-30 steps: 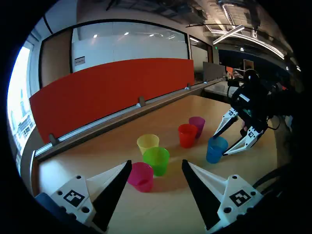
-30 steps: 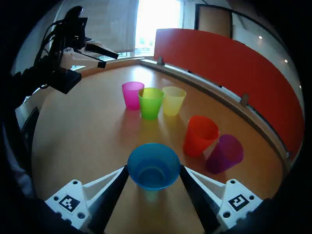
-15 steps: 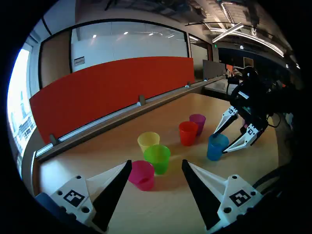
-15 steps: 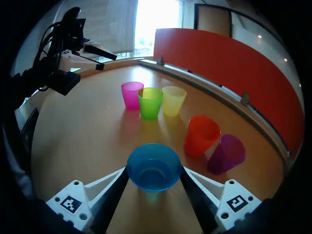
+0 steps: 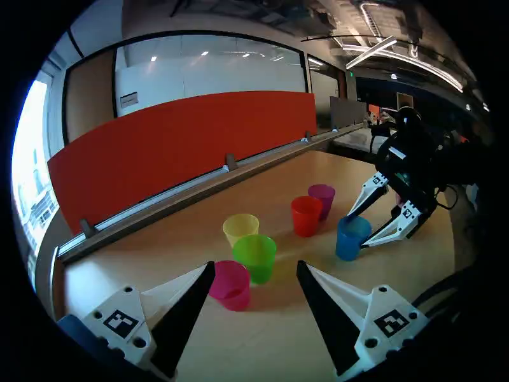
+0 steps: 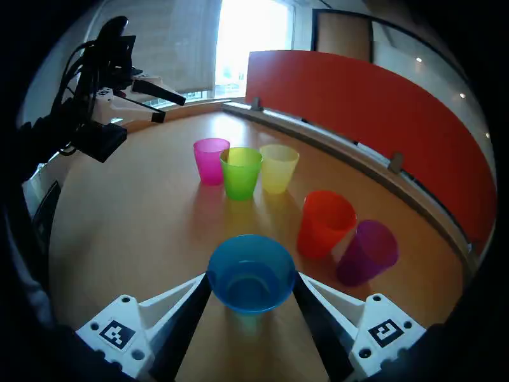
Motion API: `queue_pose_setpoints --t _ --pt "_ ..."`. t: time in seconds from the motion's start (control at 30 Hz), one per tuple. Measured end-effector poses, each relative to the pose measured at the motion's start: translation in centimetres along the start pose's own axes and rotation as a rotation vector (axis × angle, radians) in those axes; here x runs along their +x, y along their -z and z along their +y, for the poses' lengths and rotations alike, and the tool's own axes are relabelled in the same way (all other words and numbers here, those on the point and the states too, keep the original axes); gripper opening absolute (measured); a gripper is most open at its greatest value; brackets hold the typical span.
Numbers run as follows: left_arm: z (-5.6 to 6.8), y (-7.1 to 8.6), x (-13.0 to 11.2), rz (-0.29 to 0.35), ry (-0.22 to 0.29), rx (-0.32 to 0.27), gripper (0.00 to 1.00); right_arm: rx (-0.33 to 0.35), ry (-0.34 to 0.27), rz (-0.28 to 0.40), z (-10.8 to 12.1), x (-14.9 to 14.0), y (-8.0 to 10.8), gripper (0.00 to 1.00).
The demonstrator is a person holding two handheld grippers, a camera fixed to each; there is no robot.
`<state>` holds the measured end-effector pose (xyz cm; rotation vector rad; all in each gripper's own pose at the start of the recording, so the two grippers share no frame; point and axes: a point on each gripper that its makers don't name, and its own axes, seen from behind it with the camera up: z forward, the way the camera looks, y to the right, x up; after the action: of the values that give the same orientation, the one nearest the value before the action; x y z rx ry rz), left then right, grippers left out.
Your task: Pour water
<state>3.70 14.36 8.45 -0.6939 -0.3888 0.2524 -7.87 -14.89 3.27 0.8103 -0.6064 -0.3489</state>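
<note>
A blue cup (image 6: 251,275) stands upright between the fingers of my right gripper (image 6: 251,280), which press on both its sides. A ring inside it looks like a water line. From the left gripper view, the same blue cup (image 5: 352,237) is held in the right gripper (image 5: 356,229) at the right of the table. My left gripper (image 5: 254,263) is open and holds nothing, with a pink cup (image 5: 230,286) and a green cup (image 5: 254,257) just ahead of its tips. In the right gripper view, the left gripper (image 6: 173,109) hovers at the far left.
On the wooden table (image 6: 140,216) also stand a yellow cup (image 6: 278,167), a red cup (image 6: 326,223) and a purple cup (image 6: 369,251). A red divider panel (image 5: 184,146) runs along the table's far edge. Dark cables and a sleeve (image 6: 38,146) hang behind the left gripper.
The right gripper's fingers have come in against the blue cup, which looks slightly larger and closer. The left gripper has barely moved.
</note>
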Motion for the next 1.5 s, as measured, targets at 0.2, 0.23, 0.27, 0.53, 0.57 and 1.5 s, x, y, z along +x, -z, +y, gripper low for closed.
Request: queue_pose_setpoints --t 0.2,0.23,0.27,0.53,0.57,1.5 --pt "0.2 -0.1 0.1 0.002 0.009 -0.008 0.96 -0.008 -0.006 0.030 0.1 0.5 0.5 0.92" --pt "0.2 -0.1 0.1 0.002 0.010 -0.009 0.96 -0.011 -0.008 0.039 0.1 0.8 0.7 0.92" --pt "0.3 -0.1 0.1 0.002 0.011 -0.010 0.96 -0.013 -0.009 0.046 0.2 1.0 0.9 0.92" --pt "1.1 -0.5 0.0 -0.008 0.009 -0.029 0.95 -0.031 -0.024 0.151 0.5 4.2 2.8 0.92" --pt "1.2 -0.6 -0.1 -0.012 0.008 -0.032 0.95 -0.031 -0.026 0.165 0.5 4.7 3.0 0.92" --pt "3.3 -3.2 -1.9 -0.071 0.009 -0.101 0.95 -0.092 -0.062 0.425 2.5 13.5 8.1 0.92"
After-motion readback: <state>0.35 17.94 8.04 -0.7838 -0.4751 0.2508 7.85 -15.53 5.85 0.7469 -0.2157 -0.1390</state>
